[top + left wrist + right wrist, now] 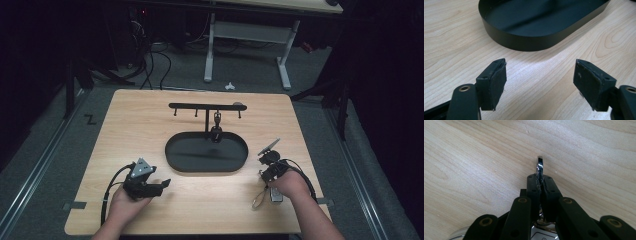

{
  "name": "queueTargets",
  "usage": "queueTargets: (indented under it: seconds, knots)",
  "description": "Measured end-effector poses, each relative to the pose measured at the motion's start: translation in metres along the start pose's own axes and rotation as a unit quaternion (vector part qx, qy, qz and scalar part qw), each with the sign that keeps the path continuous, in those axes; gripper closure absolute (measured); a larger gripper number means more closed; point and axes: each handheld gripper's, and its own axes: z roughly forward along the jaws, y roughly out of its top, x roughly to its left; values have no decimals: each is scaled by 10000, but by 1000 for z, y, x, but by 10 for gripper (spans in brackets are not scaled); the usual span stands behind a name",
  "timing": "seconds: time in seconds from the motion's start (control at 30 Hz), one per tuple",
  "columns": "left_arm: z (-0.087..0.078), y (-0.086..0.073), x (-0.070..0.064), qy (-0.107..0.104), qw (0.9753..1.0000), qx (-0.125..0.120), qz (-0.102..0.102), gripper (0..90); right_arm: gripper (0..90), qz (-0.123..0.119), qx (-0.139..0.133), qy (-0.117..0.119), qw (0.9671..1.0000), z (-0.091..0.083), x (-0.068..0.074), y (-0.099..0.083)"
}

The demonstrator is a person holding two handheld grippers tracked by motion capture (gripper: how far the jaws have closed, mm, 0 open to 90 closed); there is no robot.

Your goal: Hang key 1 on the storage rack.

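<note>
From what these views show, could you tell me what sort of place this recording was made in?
Probably a lab or workshop set up for recording. A single wooden table stands on grey flooring in a dark room, cables trail across the floor behind it, and a white-legged desk stands beyond.

Both handheld black two-jaw grippers, left (162, 183) and right (261, 174), have brass-ringed screw holes, flat rubbery pads (499, 81), a grey triangular top plate, trailing black cables. Bare forearms, no sleeves.
</note>
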Motion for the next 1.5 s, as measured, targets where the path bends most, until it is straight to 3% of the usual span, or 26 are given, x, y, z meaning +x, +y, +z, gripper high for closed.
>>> queueTargets:
  seconds: [0.1,0.27,0.57,0.87,1.13,1.5]
  knots:
    - [1,0,-1,-9,10000,35,20,269,858,-137,12,-22,9999,0,0,1]
    - [1,-1,-2,-26,10000,65,43,267,860,-68,3,69,10000,-6,0,2]
    - [-1,2,-4,98,9999,-11,75,210,860,-34,-482,114,9988,-51,-2,6]
    - [0,1,-4,67,10000,-9,66,177,860,-87,-761,132,9970,-84,0,19]
    - [-2,1,-4,48,9999,-90,123,149,860,-104,-898,111,9958,-101,0,26]
    - [-2,-2,0,68,9999,-100,25,149,860,-135,-1077,78,9941,-119,1,35]
